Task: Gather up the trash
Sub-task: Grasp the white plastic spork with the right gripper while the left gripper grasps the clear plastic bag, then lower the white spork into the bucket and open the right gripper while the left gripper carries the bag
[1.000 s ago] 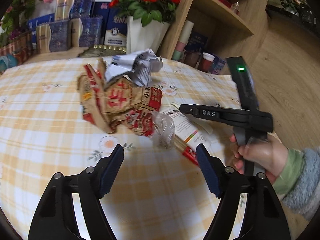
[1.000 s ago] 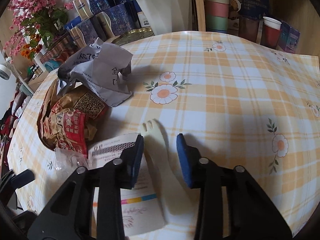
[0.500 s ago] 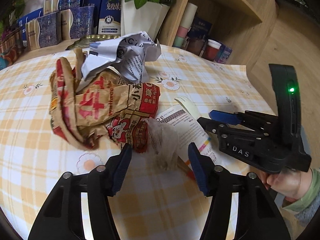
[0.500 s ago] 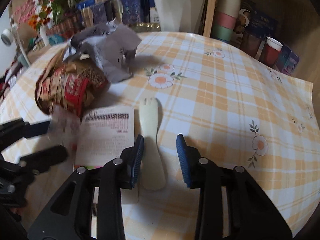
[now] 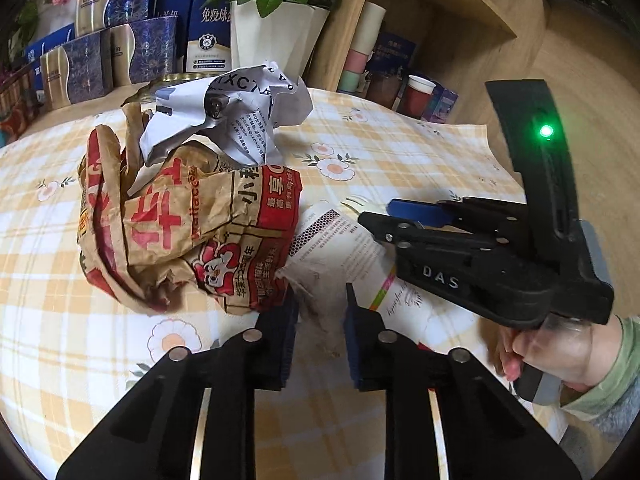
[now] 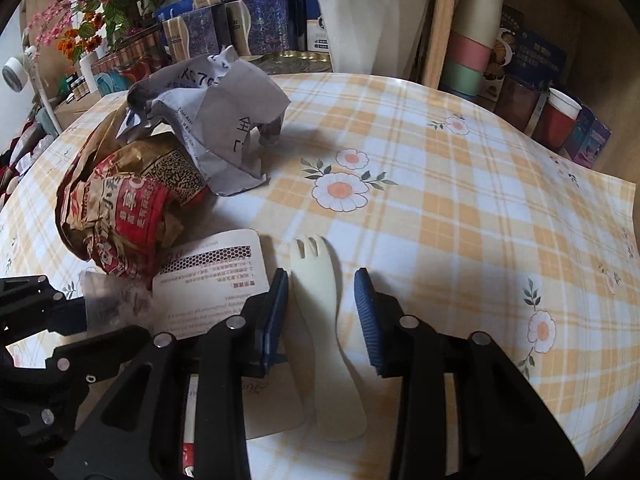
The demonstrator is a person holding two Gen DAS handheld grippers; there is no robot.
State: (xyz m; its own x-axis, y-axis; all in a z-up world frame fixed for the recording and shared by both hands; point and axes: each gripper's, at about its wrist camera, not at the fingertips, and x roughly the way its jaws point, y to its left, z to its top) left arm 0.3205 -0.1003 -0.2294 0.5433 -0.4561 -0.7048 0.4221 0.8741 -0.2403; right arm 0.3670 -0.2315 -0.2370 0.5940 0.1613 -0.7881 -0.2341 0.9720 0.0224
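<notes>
A crumpled brown-and-red paper bag (image 5: 180, 232) (image 6: 120, 216) lies on the checked tablecloth with crumpled white paper (image 5: 228, 120) (image 6: 216, 128) behind it. A clear plastic wrapper (image 5: 320, 300) (image 6: 116, 300) lies at the bag's near end. My left gripper (image 5: 320, 320) has narrowed around the wrapper, its pads close on both sides; contact is unclear. A white printed packet (image 5: 348, 248) (image 6: 216, 280) lies beside it. A cream plastic fork (image 6: 324, 320) lies between the open pads of my right gripper (image 6: 322, 308), which also shows in the left wrist view (image 5: 384, 216).
A white flower pot (image 5: 276, 36) (image 6: 368, 20), blue boxes (image 5: 120, 52) and a wooden shelf with cups (image 6: 556, 120) stand behind the table. The table's right edge (image 6: 624, 240) is near.
My left gripper moved forward to the clear wrapper and its jaws narrowed around it. My right gripper stayed around the fork with little change.
</notes>
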